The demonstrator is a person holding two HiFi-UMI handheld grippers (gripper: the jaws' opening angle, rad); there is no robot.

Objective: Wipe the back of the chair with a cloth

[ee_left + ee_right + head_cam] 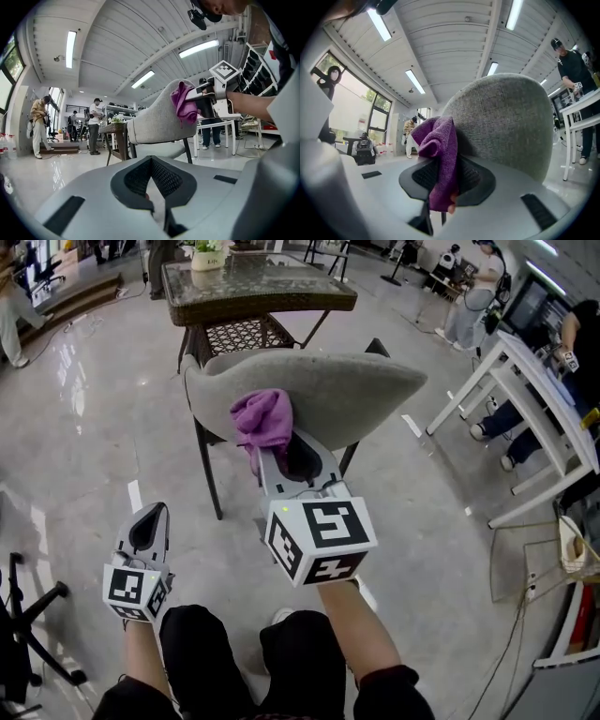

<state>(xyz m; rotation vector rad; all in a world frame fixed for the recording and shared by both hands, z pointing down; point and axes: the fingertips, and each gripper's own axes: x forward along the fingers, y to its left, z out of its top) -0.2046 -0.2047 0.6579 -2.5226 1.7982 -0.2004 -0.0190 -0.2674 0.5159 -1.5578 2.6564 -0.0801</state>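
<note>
Purple cloth (263,418) is pinched by the right hand-held gripper (295,452) against the grey chair back (361,390). Left hand-held gripper (153,512) hangs apart, jaws pressed together.

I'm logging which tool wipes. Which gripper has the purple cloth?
The right gripper, its jaws shut on the purple cloth at the grey chair back; the left gripper is shut on nothing, off to the side.
</note>
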